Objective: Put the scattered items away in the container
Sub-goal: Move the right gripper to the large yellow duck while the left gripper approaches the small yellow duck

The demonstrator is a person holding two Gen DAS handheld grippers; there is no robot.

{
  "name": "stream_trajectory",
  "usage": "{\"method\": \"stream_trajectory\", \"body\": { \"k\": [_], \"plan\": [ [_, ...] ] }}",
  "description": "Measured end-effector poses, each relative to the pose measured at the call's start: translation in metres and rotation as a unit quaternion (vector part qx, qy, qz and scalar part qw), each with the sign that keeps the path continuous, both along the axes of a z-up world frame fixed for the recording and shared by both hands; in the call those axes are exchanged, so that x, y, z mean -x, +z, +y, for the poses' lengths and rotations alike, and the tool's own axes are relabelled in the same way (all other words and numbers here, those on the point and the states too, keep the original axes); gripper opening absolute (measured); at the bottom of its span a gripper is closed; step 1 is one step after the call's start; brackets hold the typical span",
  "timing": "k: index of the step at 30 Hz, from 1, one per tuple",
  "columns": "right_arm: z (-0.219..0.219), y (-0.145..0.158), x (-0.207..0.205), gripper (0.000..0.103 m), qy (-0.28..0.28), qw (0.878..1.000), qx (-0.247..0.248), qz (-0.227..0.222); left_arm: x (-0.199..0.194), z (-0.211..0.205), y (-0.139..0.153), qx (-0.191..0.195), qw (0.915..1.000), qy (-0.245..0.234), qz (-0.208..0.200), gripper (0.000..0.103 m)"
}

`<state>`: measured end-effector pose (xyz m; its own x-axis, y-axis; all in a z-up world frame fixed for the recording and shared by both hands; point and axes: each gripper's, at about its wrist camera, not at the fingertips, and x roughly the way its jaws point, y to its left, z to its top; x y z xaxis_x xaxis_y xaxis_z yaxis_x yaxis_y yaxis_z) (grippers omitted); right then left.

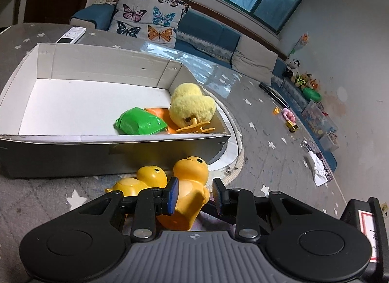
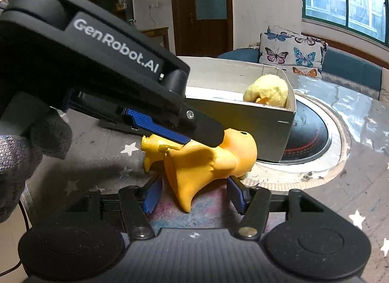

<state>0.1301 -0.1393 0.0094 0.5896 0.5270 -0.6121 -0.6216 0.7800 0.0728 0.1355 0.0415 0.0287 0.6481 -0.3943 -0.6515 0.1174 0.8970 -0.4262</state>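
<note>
1. The left gripper [image 1: 195, 191] has its fingers apart around the near yellow duck [image 1: 190, 185]; the left pad touches the duck, the right pad has a small gap.
2. The right gripper [image 2: 194, 195] is open too, with its fingers on both sides of the same duck's [image 2: 206, 161] base, not touching.
3. A second yellow duck [image 1: 143, 179] lies just left of it on the grey star mat [image 1: 48, 193].
4. Behind the ducks stands the cardboard box [image 1: 73, 154]; a green packet [image 1: 139, 122], an orange piece [image 1: 158, 112] and a fluffy yellow chick [image 1: 192, 106] lie in its right end.
</note>
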Motion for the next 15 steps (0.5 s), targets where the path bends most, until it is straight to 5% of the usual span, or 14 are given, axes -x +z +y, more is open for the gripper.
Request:
{"method": "stream_trajectory", "body": {
  "k": [15],
  "plan": [
    [-0.021,0.014,0.007,0.048,-0.008,1.000,0.004,-0.017,0.008,-0.019,0.001,0.029,0.9989,-0.036,0.002,0.035]
  ]
}}
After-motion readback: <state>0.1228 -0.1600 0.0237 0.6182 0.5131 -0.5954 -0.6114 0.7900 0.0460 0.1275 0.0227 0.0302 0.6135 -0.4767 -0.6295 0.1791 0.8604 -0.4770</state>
